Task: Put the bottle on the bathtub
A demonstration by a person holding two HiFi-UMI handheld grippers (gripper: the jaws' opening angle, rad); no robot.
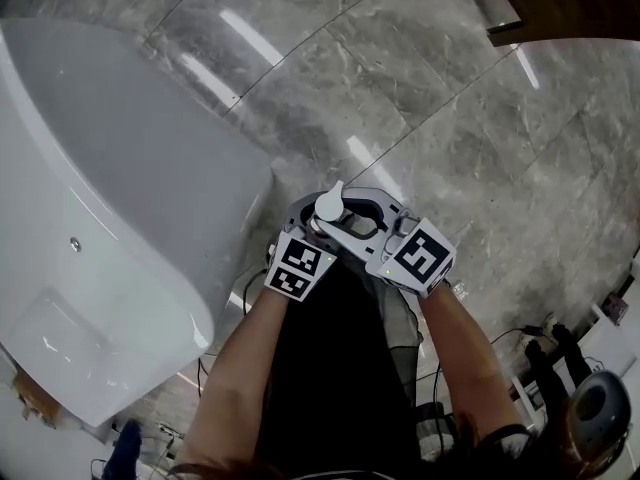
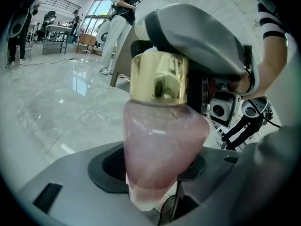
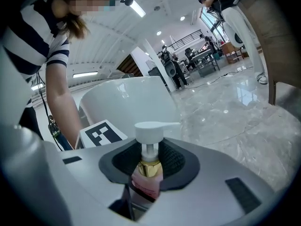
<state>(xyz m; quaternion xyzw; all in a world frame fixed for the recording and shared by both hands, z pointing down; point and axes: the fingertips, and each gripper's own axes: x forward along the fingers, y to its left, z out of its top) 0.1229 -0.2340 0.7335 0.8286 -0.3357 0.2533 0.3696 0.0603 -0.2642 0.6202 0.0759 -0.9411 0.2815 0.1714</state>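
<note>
The bottle (image 3: 146, 177) has a pink see-through body, a gold collar and a white pump head (image 1: 328, 205). My right gripper (image 3: 148, 169) is shut on it just under the collar, and the pump stands up between the pads. In the left gripper view the pink body (image 2: 162, 145) fills the space between the jaws of my left gripper (image 2: 160, 175), which stands open around it. Both grippers meet in front of me, above the floor, the left gripper (image 1: 312, 223) beside the right gripper (image 1: 378, 216). The white bathtub (image 1: 120, 218) lies to the left.
Grey marble floor (image 1: 430, 88) spreads ahead and to the right. A dark wooden piece (image 1: 560, 3) sits at the top right. Cables and equipment (image 1: 560, 358) lie at the lower right. People and desks (image 2: 117, 27) stand far off.
</note>
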